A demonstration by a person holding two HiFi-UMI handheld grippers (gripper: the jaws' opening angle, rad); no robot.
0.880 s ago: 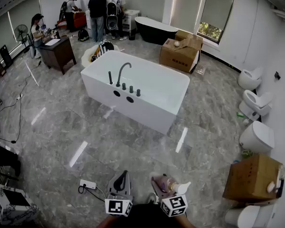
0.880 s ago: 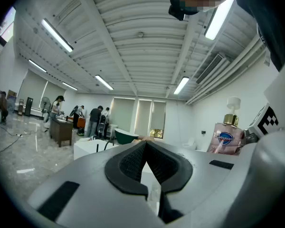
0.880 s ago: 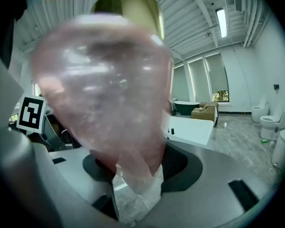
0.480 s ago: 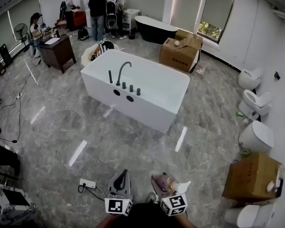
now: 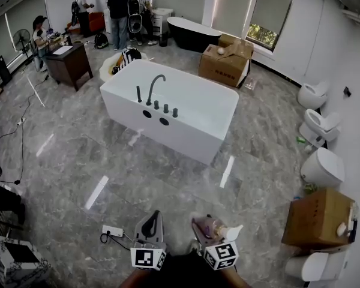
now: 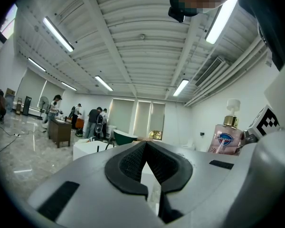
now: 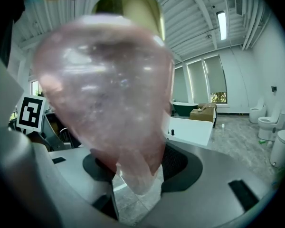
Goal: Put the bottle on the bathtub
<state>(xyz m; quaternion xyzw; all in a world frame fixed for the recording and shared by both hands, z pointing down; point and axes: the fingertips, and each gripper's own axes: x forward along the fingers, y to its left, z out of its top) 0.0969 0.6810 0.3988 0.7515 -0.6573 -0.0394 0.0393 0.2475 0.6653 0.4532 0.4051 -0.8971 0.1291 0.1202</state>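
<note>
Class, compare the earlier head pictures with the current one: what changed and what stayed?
Nothing was taken or let go. The whole view slid slightly: the bathtub and toilets sit a little higher in frame. The right tongs still clamp the bottle; the left tongs stay shut, empty.

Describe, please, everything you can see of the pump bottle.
The bottle looks like translucent pink plastic, with a gold collar, a white pump head and a blue-and-white label. It stands roughly upright, its lower part clamped between the right gripper's jaws, touching nothing else. It is held above the floor, well short of the white bathtub.
</note>
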